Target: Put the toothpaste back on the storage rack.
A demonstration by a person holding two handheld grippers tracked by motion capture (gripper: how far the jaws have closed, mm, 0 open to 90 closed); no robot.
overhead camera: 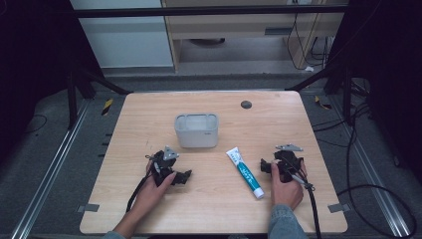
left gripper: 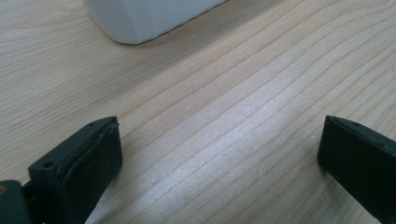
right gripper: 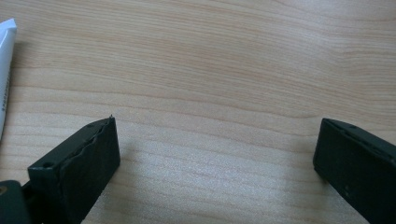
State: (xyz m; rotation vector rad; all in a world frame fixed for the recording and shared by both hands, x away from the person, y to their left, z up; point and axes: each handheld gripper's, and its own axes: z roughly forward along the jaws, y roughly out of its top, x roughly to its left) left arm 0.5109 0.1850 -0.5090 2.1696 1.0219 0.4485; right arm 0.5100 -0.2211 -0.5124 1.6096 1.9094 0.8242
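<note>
High view shows nothing picked up yet: toothpaste tube (overhead camera: 245,172) lies just beside right gripper (overhead camera: 266,166), jaws wide; left gripper (overhead camera: 182,177) also wide.

Light wood table (overhead camera: 149,107); grey floor (overhead camera: 40,149); pale cabinet (overhead camera: 229,22) behind; dark surroundings.

A lab recording cell. Black frame bars (overhead camera: 209,11) and floor rails (overhead camera: 47,172) surround the wooden surface (overhead camera: 149,107). Loose cables (overhead camera: 370,191) lie at 3 o'clock.

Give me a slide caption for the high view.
Two hand-held grippers, left and right, rest open on the table beside a toothpaste tube and grey bin.
</note>
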